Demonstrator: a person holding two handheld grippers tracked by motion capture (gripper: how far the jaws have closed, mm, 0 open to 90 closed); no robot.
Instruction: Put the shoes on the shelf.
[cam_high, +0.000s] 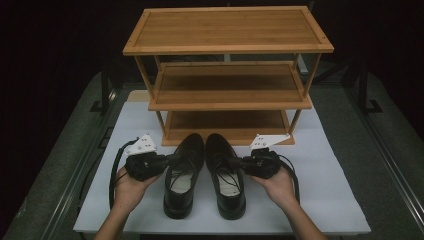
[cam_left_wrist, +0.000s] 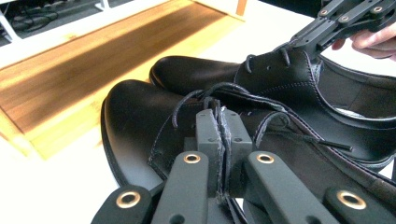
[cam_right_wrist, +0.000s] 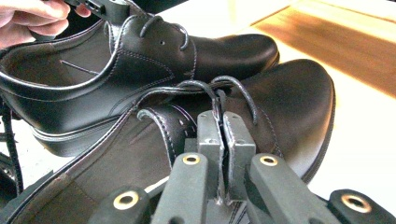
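Both tools are clamped: the left tool (cam_high: 167, 160) has its jaws pressed together on the outer collar edge of the left black leather lace-up shoe (cam_high: 183, 172), and the right tool (cam_high: 243, 161) pinches the same spot on the right black leather lace-up shoe (cam_high: 226, 172), each jaw pair closed down to the thickness of the leather. In the two gripper views the pads meet on the thin rim just beside the laces, which looks like a sensible hold, since the stiff collar gives a firm edge while the polished toe would slip. The shoes stand side by side, nearly touching, on the white surface (cam_high: 345, 200), toes pointing at the three-tier bamboo shoe rack (cam_high: 227, 47) just beyond them. Gripping from the outer sides keeps the person's hands apart and lets both shoes travel forward as a pair; my guess is they are headed for a shelf. The rack holds nothing on any tier I can see, top, middle or bottom, so every level is free. The shoes themselves hold only their pale insoles.
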